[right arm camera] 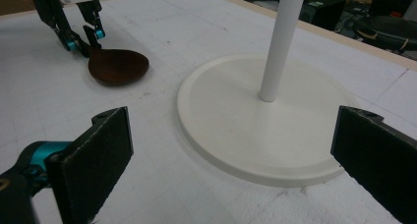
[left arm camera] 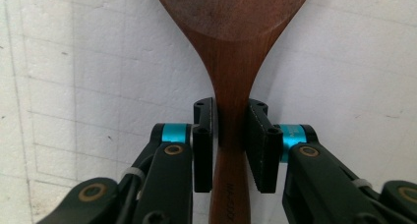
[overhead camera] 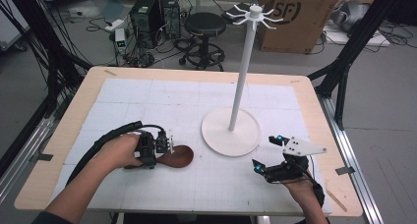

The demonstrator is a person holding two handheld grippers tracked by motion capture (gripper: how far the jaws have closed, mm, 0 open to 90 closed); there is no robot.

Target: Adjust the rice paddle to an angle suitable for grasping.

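Note:
A dark wooden spoon (overhead camera: pixel 180 157) lies flat on the white mat, bowl toward the stand. In the left gripper view its handle (left arm camera: pixel 231 86) runs up between the two black pads, which lie against both of its sides. My left gripper (overhead camera: pixel 169 144) is shut on that handle low over the mat. The right gripper view shows the spoon bowl (right arm camera: pixel 118 66) far off with the left gripper (right arm camera: pixel 84 35) behind it. My right gripper (overhead camera: pixel 266 153) stands wide open near the front right, nothing between its fingers, facing the base of the white hook stand (overhead camera: pixel 231 133).
The stand's tall white pole (overhead camera: pixel 241 86) rises from a round base (right arm camera: pixel 221 155) and carries a ring of hooks at the top (overhead camera: pixel 254 14). A gridded white mat (overhead camera: pixel 147 101) covers the wooden table. Beyond the table are a stool, computer cases and a cardboard box.

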